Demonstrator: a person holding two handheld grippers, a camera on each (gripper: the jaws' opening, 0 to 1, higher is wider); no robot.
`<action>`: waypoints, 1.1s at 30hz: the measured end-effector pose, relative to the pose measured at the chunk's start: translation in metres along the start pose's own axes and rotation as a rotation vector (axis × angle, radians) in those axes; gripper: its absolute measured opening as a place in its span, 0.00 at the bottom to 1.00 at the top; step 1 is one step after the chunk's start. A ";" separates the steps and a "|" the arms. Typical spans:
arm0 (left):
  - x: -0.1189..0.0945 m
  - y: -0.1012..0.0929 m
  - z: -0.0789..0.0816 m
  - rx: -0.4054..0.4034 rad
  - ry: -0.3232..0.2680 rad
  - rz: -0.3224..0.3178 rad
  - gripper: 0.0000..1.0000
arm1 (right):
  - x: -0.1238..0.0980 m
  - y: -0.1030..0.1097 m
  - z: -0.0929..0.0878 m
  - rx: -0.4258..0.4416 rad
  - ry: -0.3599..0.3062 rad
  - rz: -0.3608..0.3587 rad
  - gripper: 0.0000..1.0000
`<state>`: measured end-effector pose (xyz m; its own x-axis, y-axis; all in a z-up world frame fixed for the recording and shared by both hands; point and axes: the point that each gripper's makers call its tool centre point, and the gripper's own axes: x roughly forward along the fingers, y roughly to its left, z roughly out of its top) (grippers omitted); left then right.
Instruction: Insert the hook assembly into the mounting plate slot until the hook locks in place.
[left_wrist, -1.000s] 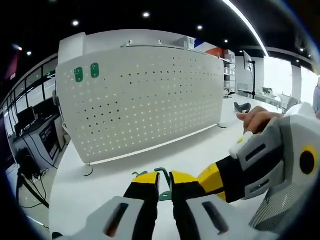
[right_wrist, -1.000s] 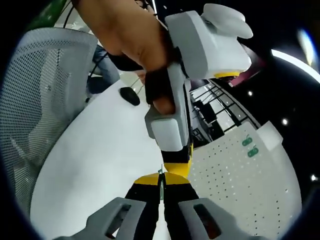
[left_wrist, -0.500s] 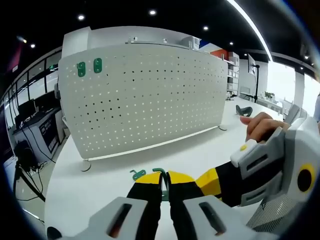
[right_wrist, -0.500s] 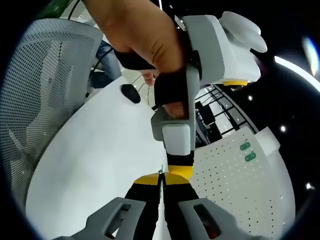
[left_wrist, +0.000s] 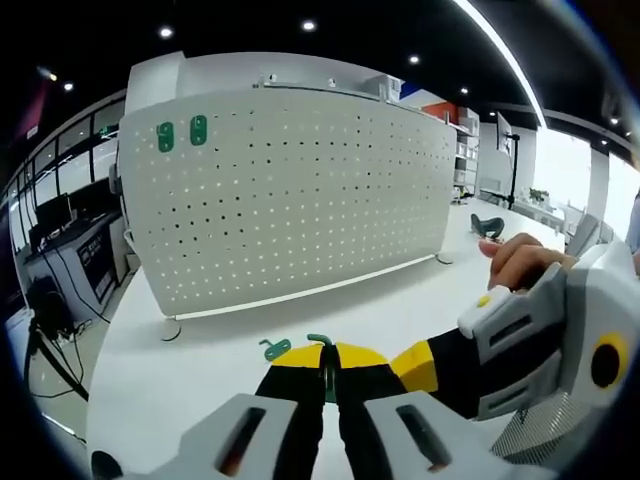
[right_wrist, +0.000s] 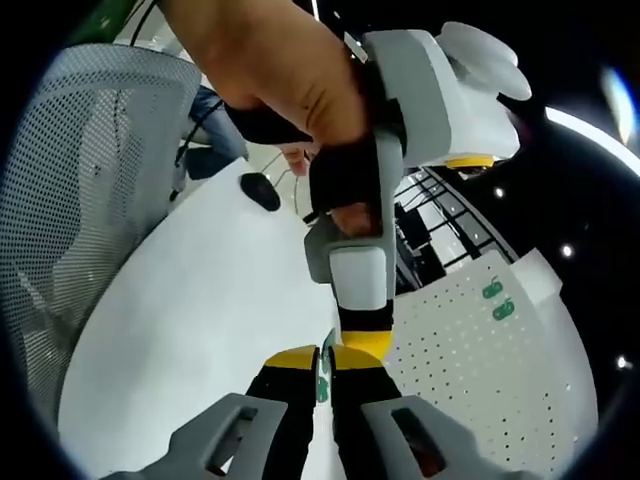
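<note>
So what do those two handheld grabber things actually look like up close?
Each gripper is a chunky light grey plastic body ending in two black jaws capped with yellow tips. The left gripper has dark slots in its grey jaw mounts. The right gripper reaches in from the side, with black recessed panels, a small yellow button and a yellow ring around a black circle. No sleeves or cables are visible.

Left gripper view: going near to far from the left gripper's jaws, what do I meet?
left gripper shut on the green hook → bare white table → upright white pegboard bearing two green plates at its top left → far shelving.
</note>
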<state>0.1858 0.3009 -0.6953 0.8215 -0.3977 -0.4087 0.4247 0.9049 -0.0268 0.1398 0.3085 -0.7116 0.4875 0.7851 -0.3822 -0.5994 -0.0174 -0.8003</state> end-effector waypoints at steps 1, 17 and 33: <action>0.000 0.000 0.000 -0.001 0.000 0.000 0.02 | -0.001 -0.001 0.000 0.013 -0.004 -0.001 0.05; -0.007 0.012 -0.001 0.000 -0.011 0.007 0.02 | -0.012 -0.013 -0.009 0.402 -0.048 -0.002 0.07; -0.015 0.007 0.010 0.015 -0.058 -0.021 0.02 | -0.017 -0.019 -0.013 1.144 -0.150 0.149 0.07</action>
<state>0.1801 0.3122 -0.6802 0.8329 -0.4252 -0.3542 0.4475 0.8940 -0.0209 0.1512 0.2871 -0.6964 0.3293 0.8892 -0.3175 -0.9052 0.3930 0.1617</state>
